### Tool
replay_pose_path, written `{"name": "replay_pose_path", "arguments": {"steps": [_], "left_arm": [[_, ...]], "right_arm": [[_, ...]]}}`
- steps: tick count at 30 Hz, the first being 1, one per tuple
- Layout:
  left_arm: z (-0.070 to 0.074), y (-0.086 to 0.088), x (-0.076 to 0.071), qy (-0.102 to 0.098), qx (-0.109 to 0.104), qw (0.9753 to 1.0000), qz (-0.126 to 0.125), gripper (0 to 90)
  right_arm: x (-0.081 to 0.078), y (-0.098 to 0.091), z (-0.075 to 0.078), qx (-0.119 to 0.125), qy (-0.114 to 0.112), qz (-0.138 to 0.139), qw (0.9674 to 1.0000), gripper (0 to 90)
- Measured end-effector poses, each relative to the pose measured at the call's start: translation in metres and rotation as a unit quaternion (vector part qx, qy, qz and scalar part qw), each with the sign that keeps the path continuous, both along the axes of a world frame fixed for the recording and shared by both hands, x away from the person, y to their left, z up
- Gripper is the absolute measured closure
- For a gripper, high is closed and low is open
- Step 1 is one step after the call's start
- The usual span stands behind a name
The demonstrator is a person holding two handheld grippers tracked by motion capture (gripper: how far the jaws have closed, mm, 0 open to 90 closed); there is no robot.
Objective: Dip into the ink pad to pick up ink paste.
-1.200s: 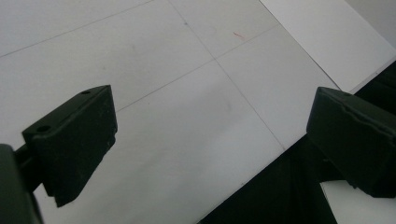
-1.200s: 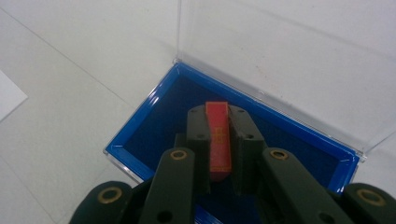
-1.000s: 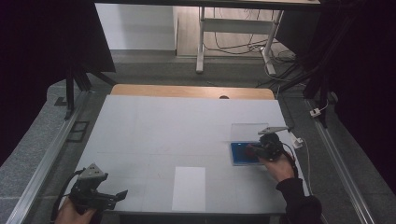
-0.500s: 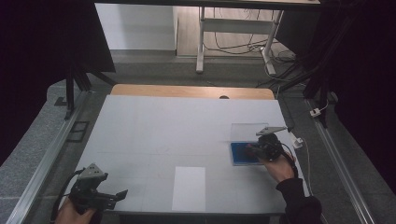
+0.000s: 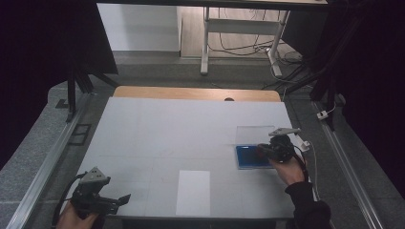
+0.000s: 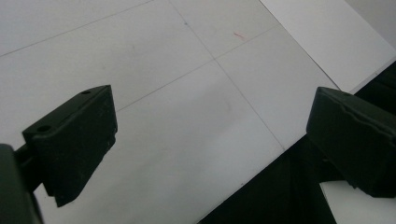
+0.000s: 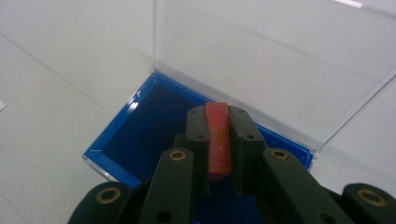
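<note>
Nearest me, the left gripper (image 5: 98, 202) rests at the table's (image 5: 157, 129) front corner, jaws wide apart on nothing. A white sheet of paper (image 5: 193, 192) lies at the front edge, well clear. Farther over, the right gripper (image 7: 218, 122) is clamped on a thin red tile (image 7: 218, 140) above the blue box (image 7: 140, 126). I'd lower it flat before releasing; the upright clear lid (image 7: 275, 60) behind leaves little room.

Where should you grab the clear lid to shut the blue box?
Probably the lid's free top edge, coming from above. It stands upright, hinged along the far side of the box, so that edge swings farthest. The right tool is busy, shut on a red piece.
</note>
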State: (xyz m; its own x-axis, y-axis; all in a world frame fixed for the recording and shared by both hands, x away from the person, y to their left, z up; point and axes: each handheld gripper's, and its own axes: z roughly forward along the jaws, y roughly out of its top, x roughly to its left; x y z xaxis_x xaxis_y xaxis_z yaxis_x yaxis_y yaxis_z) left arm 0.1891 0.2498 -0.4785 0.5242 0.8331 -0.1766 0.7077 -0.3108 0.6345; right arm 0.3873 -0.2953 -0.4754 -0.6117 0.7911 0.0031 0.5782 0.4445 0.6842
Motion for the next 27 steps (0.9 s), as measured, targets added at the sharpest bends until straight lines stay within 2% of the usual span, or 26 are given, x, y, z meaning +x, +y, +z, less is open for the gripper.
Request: {"name": "replay_pose_path", "arguments": {"steps": [3, 7, 10, 11, 12, 13, 17, 20, 23, 27], "left_arm": [[0.000, 0.000, 0.000, 0.000, 0.000, 1.0000, 0.000, 2.6], [0.000, 0.000, 0.000, 0.000, 0.001, 1.0000, -0.001, 2.6], [0.000, 0.000, 0.000, 0.000, 0.001, 1.0000, -0.001, 2.6], [0.000, 0.000, 0.000, 0.001, 0.002, 1.0000, -0.001, 2.6], [0.000, -0.001, 0.000, 0.001, 0.002, 1.0000, -0.001, 2.7], [0.000, -0.001, 0.000, 0.001, 0.002, 1.0000, 0.000, 2.7], [0.000, -0.001, 0.000, 0.002, 0.004, 1.0000, -0.001, 2.7], [0.000, -0.001, 0.000, 0.002, 0.004, 1.0000, -0.001, 2.7], [0.000, -0.001, 0.000, 0.001, 0.004, 1.0000, -0.001, 2.7], [0.000, -0.001, 0.001, 0.002, 0.004, 1.0000, -0.002, 2.7]], "right_arm": [[0.002, 0.000, -0.004, -0.005, 0.012, -0.004, 0.9999, 79.7], [0.003, -0.002, -0.005, 0.007, 0.020, -0.014, 0.9997, 79.9], [0.003, 0.000, -0.005, 0.001, 0.019, -0.016, 0.9997, 80.2], [0.002, 0.002, -0.005, -0.008, 0.015, -0.014, 0.9998, 80.2], [0.000, 0.008, -0.005, -0.035, 0.004, -0.007, 0.9993, 80.3], [0.000, 0.008, -0.005, -0.035, 0.004, -0.007, 0.9993, 80.3], [-0.004, 0.019, -0.004, -0.079, -0.016, 0.003, 0.9968, 80.3], [-0.005, 0.022, -0.004, -0.090, -0.021, 0.005, 0.9957, 80.3], [-0.004, 0.018, -0.005, -0.075, -0.014, 0.002, 0.9971, 80.4], [0.002, 0.005, -0.006, -0.018, 0.011, -0.009, 0.9997, 80.4]]}}
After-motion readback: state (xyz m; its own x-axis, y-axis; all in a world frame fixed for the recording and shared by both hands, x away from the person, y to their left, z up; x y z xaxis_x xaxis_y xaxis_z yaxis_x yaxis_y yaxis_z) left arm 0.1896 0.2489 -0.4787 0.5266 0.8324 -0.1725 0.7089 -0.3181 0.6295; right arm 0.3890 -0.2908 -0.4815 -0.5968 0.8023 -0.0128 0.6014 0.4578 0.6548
